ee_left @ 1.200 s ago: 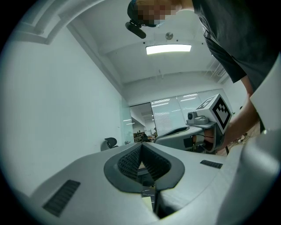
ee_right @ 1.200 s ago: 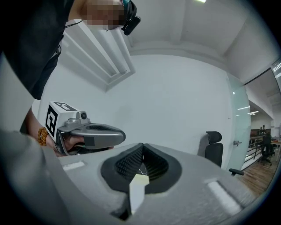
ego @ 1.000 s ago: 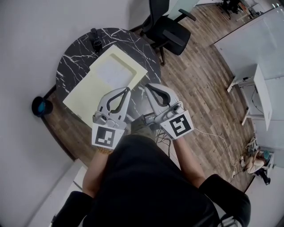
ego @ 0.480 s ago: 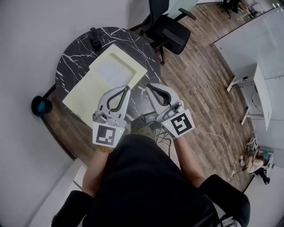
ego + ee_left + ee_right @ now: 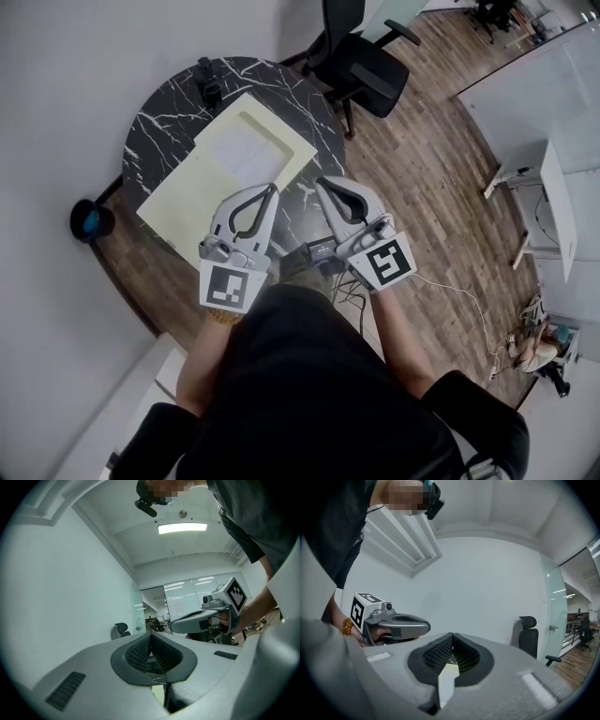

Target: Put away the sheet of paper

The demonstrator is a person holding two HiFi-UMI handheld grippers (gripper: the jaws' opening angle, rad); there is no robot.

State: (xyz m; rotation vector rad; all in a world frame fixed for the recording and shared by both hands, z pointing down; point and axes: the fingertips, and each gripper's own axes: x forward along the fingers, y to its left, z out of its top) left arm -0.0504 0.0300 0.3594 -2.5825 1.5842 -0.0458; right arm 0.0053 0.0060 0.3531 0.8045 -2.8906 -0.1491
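Pale yellow and flat, the folder (image 5: pixel 192 197) lies open on the round black marble table (image 5: pixel 155 127), whose top is veined with thin white lines. The sheet of paper (image 5: pixel 239 150), white and rectangular, rests on the folder's far half, inside what looks like a shallow raised rim. By my reading the task is barely begun: the paper sits in place but untouched, and the folder has yet to be closed over it.

The left gripper (image 5: pixel 269 189) and the right gripper (image 5: pixel 324 184) hover side by side above the table's near edge. Each has its 2 grey jaws pressed together at the tips, ribbed black pads meeting, with nothing held. A black office chair (image 5: pixel 361 61) stands on the wood-plank floor beyond.
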